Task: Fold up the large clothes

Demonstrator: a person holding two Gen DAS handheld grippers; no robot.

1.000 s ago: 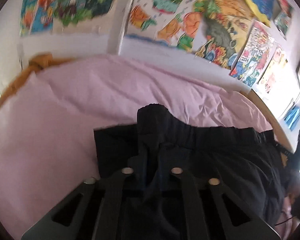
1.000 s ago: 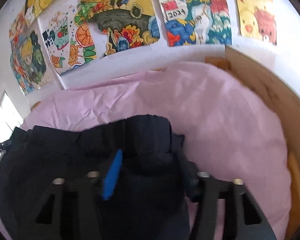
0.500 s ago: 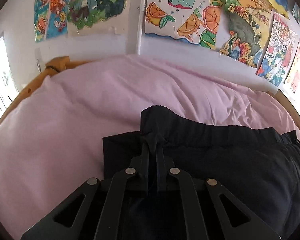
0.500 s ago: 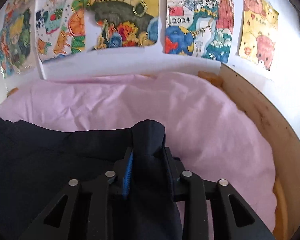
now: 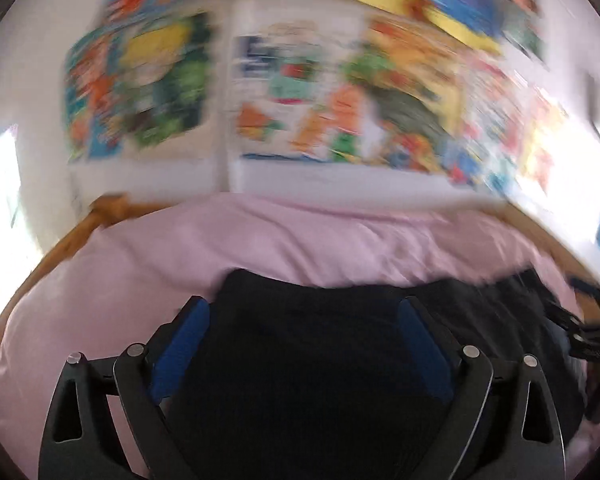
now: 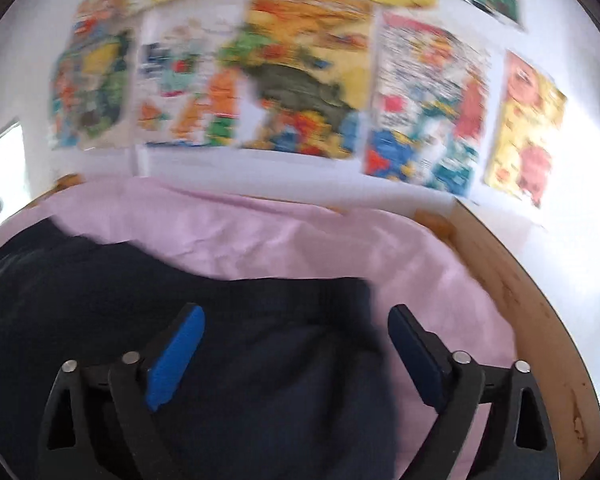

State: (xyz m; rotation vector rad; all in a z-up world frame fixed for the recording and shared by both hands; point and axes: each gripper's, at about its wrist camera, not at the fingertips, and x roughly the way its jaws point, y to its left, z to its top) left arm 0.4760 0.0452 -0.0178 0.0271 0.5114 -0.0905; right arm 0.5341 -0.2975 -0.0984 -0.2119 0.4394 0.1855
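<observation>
A dark navy garment (image 5: pixel 312 344) lies flat on the pink bed sheet (image 5: pixel 260 236); it also shows in the right wrist view (image 6: pixel 204 320), with its right edge near the right finger. My left gripper (image 5: pixel 304 320) is open, its blue-padded fingers (image 5: pixel 184 344) spread wide above the cloth, holding nothing. My right gripper (image 6: pixel 296 332) is open too, blue pads (image 6: pixel 176 356) apart over the garment's right end, empty. Both views are motion-blurred.
A wooden bed frame (image 6: pixel 532 320) rims the mattress on the right, and on the left in the left wrist view (image 5: pixel 60 248). Colourful posters (image 6: pixel 300 92) cover the white wall behind. Dark objects (image 5: pixel 592 332) sit at the garment's far right.
Both grippers were shut on pinches of the dark garment; both have opened and let it go. The cloth now lies flat, and both cameras have tilted upward.
</observation>
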